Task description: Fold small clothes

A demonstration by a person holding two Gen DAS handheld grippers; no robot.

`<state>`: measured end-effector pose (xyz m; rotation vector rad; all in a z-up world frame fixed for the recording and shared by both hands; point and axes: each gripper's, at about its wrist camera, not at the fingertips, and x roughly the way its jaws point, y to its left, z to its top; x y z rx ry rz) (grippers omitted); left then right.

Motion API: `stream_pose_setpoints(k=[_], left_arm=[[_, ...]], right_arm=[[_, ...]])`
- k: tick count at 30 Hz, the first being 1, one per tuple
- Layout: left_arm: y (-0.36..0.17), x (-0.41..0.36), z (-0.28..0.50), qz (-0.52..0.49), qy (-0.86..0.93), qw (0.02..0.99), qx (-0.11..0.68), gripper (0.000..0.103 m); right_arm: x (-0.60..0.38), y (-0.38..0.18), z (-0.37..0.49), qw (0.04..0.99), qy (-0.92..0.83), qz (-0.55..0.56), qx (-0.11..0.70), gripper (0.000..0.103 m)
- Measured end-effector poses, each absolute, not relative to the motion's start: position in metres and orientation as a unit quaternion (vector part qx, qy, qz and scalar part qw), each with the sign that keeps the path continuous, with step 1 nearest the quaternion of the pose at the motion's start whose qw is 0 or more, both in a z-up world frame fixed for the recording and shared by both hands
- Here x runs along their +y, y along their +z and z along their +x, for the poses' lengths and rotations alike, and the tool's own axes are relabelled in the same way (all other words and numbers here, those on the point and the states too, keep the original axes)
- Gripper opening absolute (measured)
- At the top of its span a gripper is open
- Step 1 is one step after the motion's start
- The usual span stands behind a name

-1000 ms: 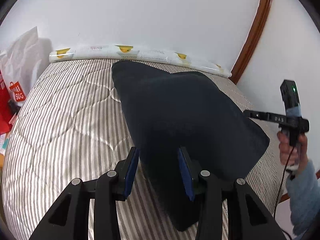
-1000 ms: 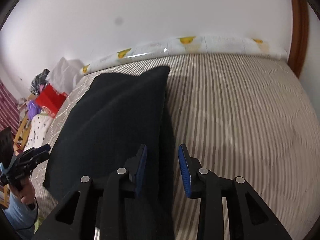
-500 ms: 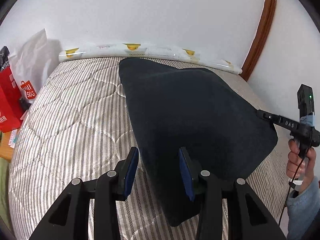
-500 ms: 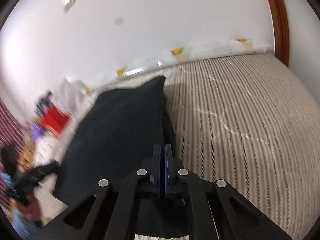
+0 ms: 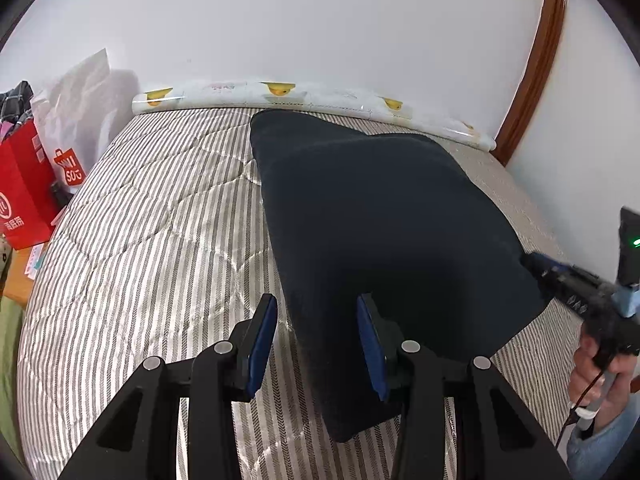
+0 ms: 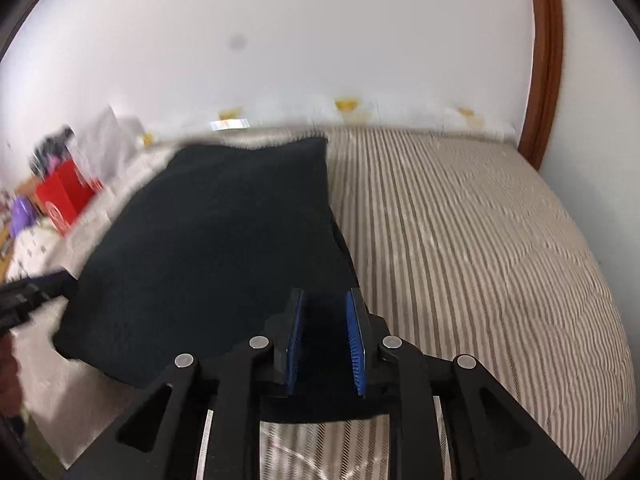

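The dark garment (image 5: 384, 240) lies flat on the striped bed (image 5: 152, 240), both the left tool (image 5: 316, 344) and right tool (image 6: 326, 340) parted around its near edge, so closing shallowly might pinch only one layer.

Home bedroom: striped quilted mattress (image 5: 160, 216), shopping bags (image 5: 24, 188) beside wall.

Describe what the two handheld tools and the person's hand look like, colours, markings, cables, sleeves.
Both tools are matte black with triangular cut-outs, silver round pins at the joints and blue ribbed pads. The left tool and right tool look alike. In the left wrist view, the right tool's body carries a green light, white lettering too blurred to read and a thin dark cable. The bare hand emerges from a light blue sleeve.
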<state>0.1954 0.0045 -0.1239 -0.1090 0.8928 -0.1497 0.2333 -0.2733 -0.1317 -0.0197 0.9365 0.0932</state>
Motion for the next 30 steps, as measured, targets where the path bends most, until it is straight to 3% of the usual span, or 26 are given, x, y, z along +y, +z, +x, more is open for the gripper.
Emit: stream_pose_setpoints(k=[9,12,14,16,19,30], left_arm=[[-0.118,-0.012,0.18,-0.026,-0.086,0.899,0.428,0.038],[-0.121,-0.019,0.18,-0.02,-0.083,0.898,0.432,0.038],[-0.125,-0.02,0.179,-0.019,-0.077,0.897,0.435,0.039],[-0.128,-0.018,0.177,-0.016,-0.071,0.897,0.435,0.042],[-0.127,-0.012,0.175,-0.019,-0.076,0.898,0.433,0.043],[-0.115,0.01,0.193,-0.021,-0.087,0.902,0.422,0.043]], right_arm=[[-0.277,-0.105,0.211,0.906,0.039,0.017,0.421,0.025],[-0.262,-0.096,0.21,0.911,0.062,0.015,0.406,0.033],[-0.246,-0.093,0.211,0.915,0.072,0.003,0.398,0.046],[-0.232,-0.099,0.219,0.909,0.09,-0.007,0.408,0.051],[-0.223,-0.116,0.233,0.891,0.088,-0.014,0.446,0.051],[-0.235,-0.104,0.229,0.891,0.022,0.013,0.453,0.052]])
